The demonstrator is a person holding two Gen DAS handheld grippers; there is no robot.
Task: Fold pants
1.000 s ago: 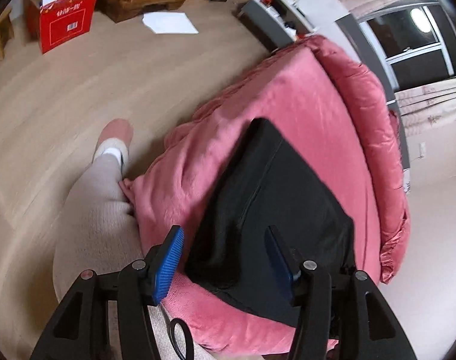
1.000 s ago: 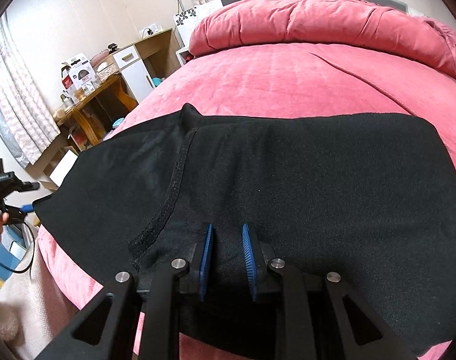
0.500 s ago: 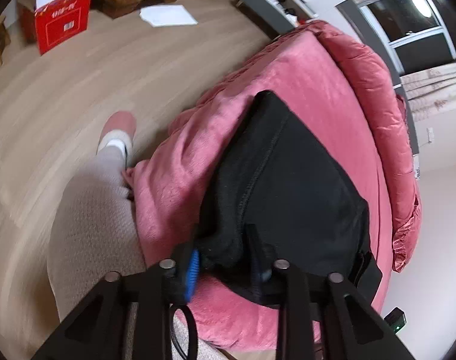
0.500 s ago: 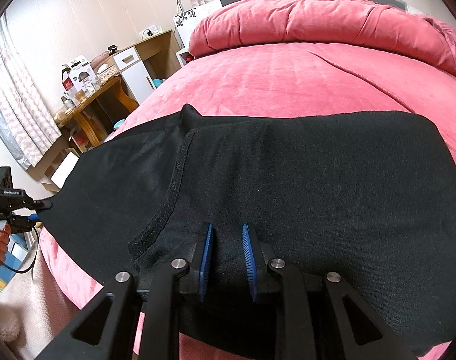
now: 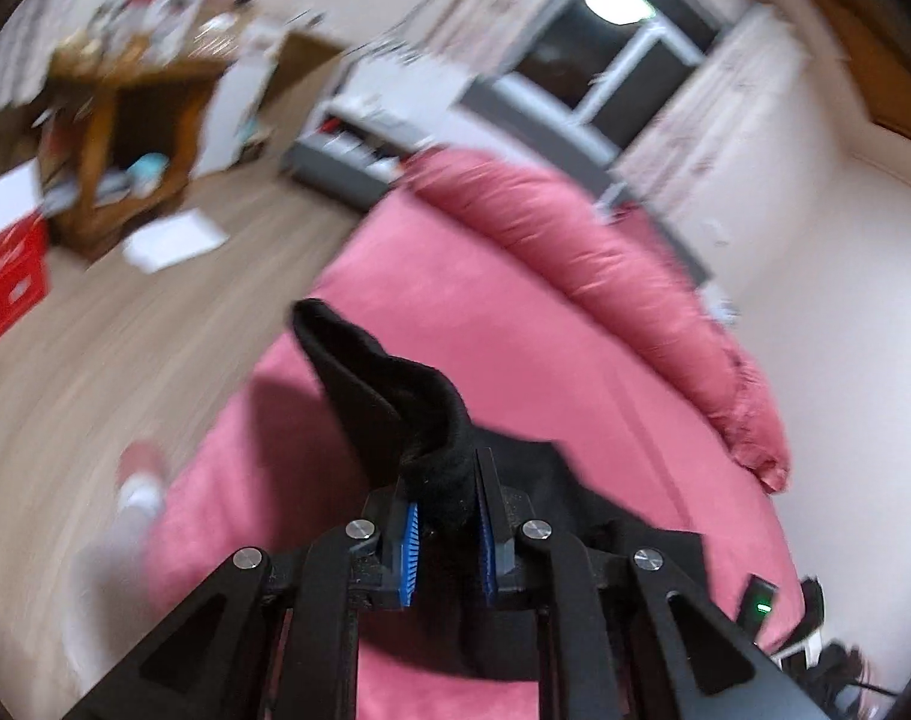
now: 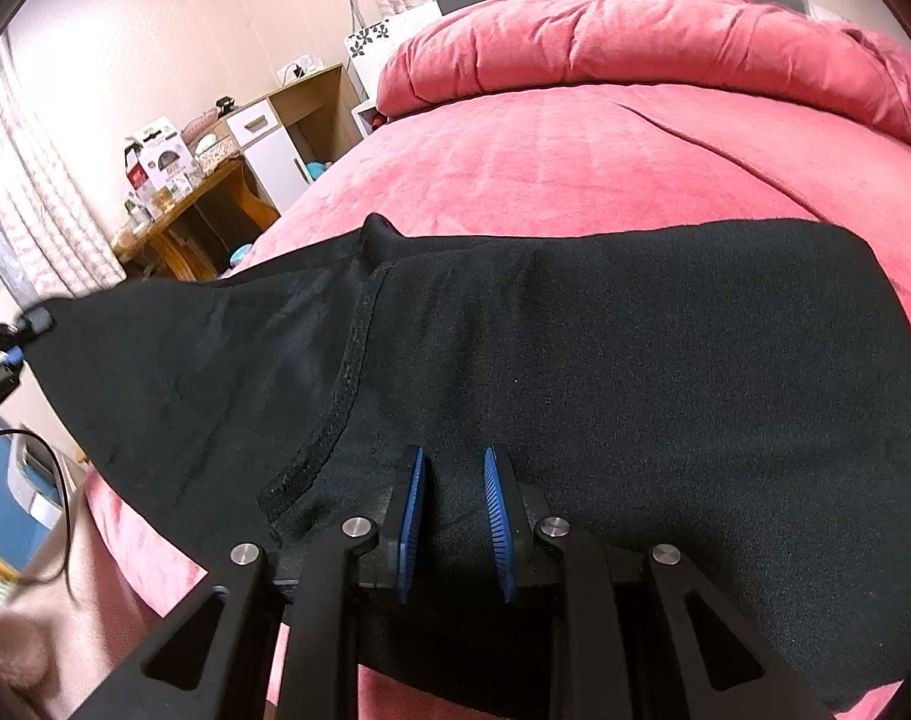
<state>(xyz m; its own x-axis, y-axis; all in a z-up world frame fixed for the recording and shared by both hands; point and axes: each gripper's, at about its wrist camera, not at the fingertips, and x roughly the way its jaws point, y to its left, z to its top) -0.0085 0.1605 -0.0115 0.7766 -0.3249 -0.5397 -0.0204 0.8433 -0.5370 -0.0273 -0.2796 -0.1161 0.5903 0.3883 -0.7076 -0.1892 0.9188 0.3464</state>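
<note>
Left gripper (image 5: 446, 519): its jaws have just been closing and now pinch a bunched end of the black knit pants (image 6: 605, 372), the blue pads pressing the fabric from both sides. In the left wrist view the gripped end rises in a peak toward 11 o'clock, lifted off the pink plush bed cover (image 5: 503, 324). That view is blurred, so I cannot tell how much cloth is in the bite.

Risk one: the pinch looks to be on a thick rolled hem rather than flat layers. If only the top layer is caught, the lower layer may lag behind as the end is carried over, and the fold would come out skewed.

Risk two: the lifted end droops in a loose flap. Swung fast, it could curl under itself and land creased.

Centre: the rest of the pants lies spread flat across the bed, the seam (image 6: 347, 384) running from 12 toward 7 o'clock in the right wrist view.

Right gripper (image 6: 455, 516): jaws narrow, set over the near edge of the pants at 6 o'clock with fabric between the pads; they appear to hold that edge, though the grip itself is hard to see against black cloth. If this anchor is slack, a pull from the left could drag the whole garment toward 9 o'clock, or off the bed's edge there.
</note>
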